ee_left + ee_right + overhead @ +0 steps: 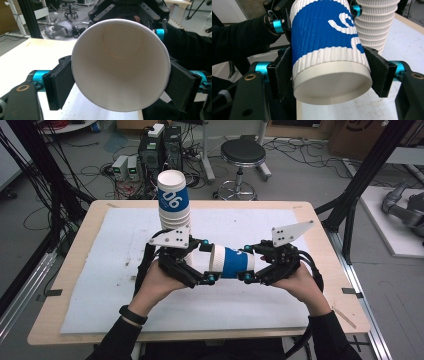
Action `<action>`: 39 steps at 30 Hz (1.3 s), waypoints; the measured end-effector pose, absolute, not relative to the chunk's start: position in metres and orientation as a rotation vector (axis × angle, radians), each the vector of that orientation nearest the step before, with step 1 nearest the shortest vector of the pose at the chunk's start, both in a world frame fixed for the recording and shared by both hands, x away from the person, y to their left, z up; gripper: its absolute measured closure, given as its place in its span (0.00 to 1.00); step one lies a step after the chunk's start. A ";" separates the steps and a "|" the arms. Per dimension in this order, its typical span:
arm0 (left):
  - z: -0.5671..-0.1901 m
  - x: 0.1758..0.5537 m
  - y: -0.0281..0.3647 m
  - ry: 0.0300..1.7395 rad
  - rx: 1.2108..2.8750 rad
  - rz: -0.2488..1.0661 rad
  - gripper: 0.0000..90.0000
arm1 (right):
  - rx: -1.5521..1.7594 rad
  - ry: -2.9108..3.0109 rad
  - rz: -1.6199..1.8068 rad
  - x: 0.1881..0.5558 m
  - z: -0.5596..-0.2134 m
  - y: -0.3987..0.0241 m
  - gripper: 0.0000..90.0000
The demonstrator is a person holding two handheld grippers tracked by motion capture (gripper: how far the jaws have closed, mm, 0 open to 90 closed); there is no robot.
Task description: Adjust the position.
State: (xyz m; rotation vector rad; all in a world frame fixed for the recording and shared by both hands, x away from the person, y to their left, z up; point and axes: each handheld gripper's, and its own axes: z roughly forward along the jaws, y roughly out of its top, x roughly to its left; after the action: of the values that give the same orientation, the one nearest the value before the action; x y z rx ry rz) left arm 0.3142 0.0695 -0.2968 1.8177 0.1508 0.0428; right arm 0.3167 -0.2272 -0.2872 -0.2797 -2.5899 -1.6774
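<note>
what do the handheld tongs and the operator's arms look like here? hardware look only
Both tongs, left and right, are black frames with cyan fittings, brass-ringed screw holes and flat black pads. Each carries a grey three-cornered plate with small holes and trails a black cable. The person wears black sleeves and a black wristband.

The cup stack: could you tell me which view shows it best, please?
High view: the whole stack stands upright behind the left gripper. The right gripper view shows its ribbed side, cropped.
</note>
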 end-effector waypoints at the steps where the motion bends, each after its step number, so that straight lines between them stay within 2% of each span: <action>1: -0.297 0.314 0.069 0.153 1.820 0.046 0.18 | -0.286 -2.583 -1.685 0.317 -0.287 -0.227 0.32; 14: -0.299 0.316 0.071 0.187 1.768 0.015 0.13 | -0.291 -2.544 -1.771 0.317 -0.285 -0.235 0.33; 19: -0.304 0.320 0.071 0.213 1.692 -0.064 0.11 | -0.273 -2.499 -1.849 0.315 -0.282 -0.238 0.33; 25: -0.304 0.320 0.071 0.195 1.656 -0.093 0.11 | -0.265 -2.500 -1.854 0.315 -0.283 -0.234 0.33; 28: -0.304 0.320 0.072 0.199 1.643 -0.089 0.12 | -0.268 -2.494 -1.860 0.314 -0.285 -0.233 0.33; 31: -0.303 0.320 0.073 0.196 1.635 -0.088 0.18 | -0.265 -2.490 -1.867 0.315 -0.286 -0.231 0.33; 39: -0.302 0.320 0.076 0.191 1.642 -0.064 0.21 | -0.263 -2.491 -1.856 0.315 -0.289 -0.228 0.33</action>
State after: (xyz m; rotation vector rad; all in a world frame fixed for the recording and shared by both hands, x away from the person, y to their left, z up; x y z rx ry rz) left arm 0.3197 0.0756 -0.3016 1.6417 0.1906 -0.0643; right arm 0.3150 -0.2284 -0.2890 -0.2628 -2.4907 -1.8557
